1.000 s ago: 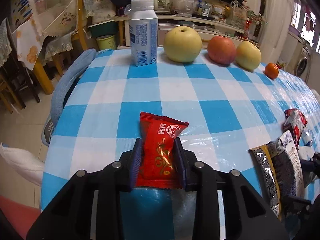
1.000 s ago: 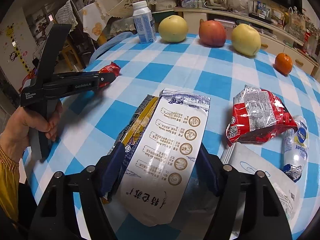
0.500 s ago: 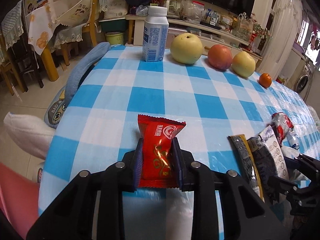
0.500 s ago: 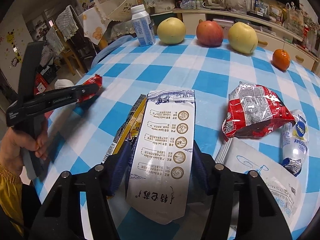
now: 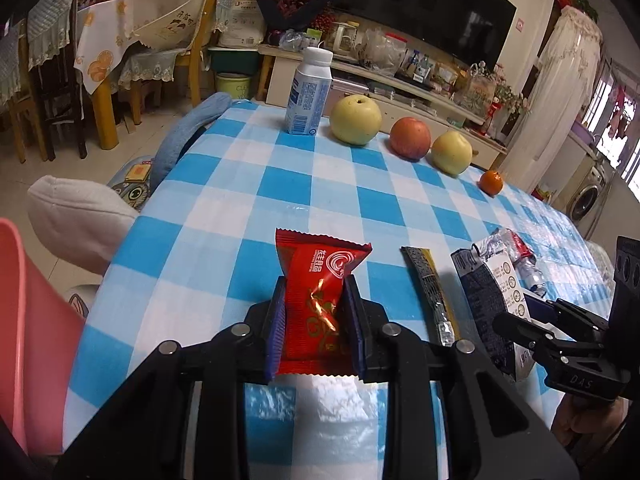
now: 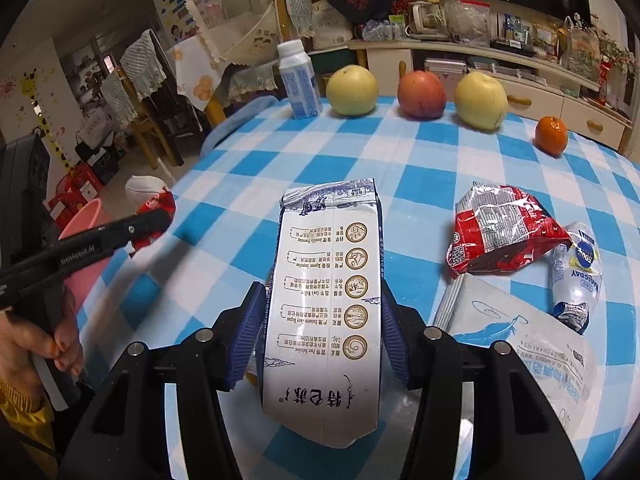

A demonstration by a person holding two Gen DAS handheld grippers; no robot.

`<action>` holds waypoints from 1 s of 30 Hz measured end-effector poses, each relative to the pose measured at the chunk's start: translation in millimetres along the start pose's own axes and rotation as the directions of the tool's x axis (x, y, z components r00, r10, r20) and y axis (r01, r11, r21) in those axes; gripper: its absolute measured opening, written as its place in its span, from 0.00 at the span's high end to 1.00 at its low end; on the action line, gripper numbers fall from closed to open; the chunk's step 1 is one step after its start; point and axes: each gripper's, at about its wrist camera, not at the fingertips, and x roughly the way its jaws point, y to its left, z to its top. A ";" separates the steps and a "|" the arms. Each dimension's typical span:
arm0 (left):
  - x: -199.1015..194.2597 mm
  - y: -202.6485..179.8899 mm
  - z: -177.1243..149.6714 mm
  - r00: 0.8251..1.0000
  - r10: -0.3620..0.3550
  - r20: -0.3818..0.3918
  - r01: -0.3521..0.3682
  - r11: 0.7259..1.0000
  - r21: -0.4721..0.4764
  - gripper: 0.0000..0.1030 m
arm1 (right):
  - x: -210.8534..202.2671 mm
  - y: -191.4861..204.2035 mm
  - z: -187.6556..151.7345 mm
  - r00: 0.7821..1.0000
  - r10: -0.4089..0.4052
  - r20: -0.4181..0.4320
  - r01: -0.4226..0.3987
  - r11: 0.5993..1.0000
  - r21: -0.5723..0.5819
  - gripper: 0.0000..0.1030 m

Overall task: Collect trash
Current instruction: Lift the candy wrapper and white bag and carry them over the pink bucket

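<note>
Left wrist view: the red candy wrapper [image 5: 318,300] sits pinched between my left gripper [image 5: 316,320]'s blue pads, jaws nearly closed on its crinkled middle, its upper end poking free above the checked tablecloth [image 5: 280,184]. In my right gripper [image 6: 320,328] the white drink-mix pouch [image 6: 326,304] stands lengthways between the pads; the jaws are closing on it and look to be just touching its long edges. A thin black-and-yellow stick packet [image 5: 430,292] lies on the cloth between the two grippers. Further right, untouched, are a crumpled red snack bag [image 6: 500,228], a small white tube packet [image 6: 576,272] beside it and a pack of wipes [image 6: 528,344]. Along the far edge stand a milk bottle [image 6: 298,80], three apples and an orange, which I judge are not trash. A pink bin [image 5: 28,320] shows at the table's left edge, below the cloth. To do this well I should hold a steady squeeze on both wrappers, since they are thin and slippery, carry the candy wrapper clear over the pink rim before letting go, and make sure the pouch is properly pinched before lifting.
</note>
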 end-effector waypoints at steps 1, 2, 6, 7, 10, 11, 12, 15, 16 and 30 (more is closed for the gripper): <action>-3.2 0.6 -0.7 1.000 -0.004 0.005 0.004 1.000 -0.004 0.72 | -2.8 1.9 -0.3 1.000 0.006 0.005 -0.006 1.000 0.001 0.46; -7.8 1.2 -1.8 1.000 -0.008 0.010 0.008 1.000 -0.007 0.72 | -6.6 4.1 -1.1 1.000 0.017 0.013 -0.017 1.000 0.005 0.46; -23.3 5.9 -1.7 0.999 -0.015 0.038 0.016 1.000 -0.017 0.72 | -17.9 11.8 -3.6 0.998 0.054 0.028 -0.054 0.998 0.023 0.46; -27.0 7.3 -1.1 0.999 -0.018 0.046 0.019 1.000 -0.019 0.72 | -20.4 13.8 -3.8 0.997 0.064 0.031 -0.065 0.997 0.028 0.46; -38.6 13.1 2.9 0.996 -0.029 0.079 0.032 0.999 -0.039 0.72 | -27.1 21.2 -3.7 0.993 0.110 0.040 -0.112 0.992 0.053 0.45; -41.5 14.9 4.0 0.996 -0.032 0.086 0.036 0.998 -0.044 0.72 | -28.9 23.5 -3.4 0.992 0.121 0.043 -0.123 0.991 0.060 0.45; -45.6 17.8 5.6 0.995 -0.036 0.098 0.041 0.998 -0.054 0.72 | -30.7 27.0 -2.8 0.989 0.137 0.046 -0.141 0.988 0.070 0.45; -57.5 26.6 9.9 0.990 -0.049 0.131 0.060 0.995 -0.078 0.72 | -33.6 39.4 0.6 0.982 0.181 0.054 -0.185 0.979 0.088 0.45; -60.9 29.6 11.2 0.989 -0.052 0.141 0.064 0.994 -0.086 0.72 | -33.9 46.1 2.4 0.978 0.200 0.054 -0.204 0.975 0.091 0.45; -129.6 134.8 15.9 0.948 0.146 0.282 -0.046 0.941 -0.335 0.72 | -18.8 186.5 46.5 0.913 0.408 0.021 -0.408 0.913 -0.004 0.45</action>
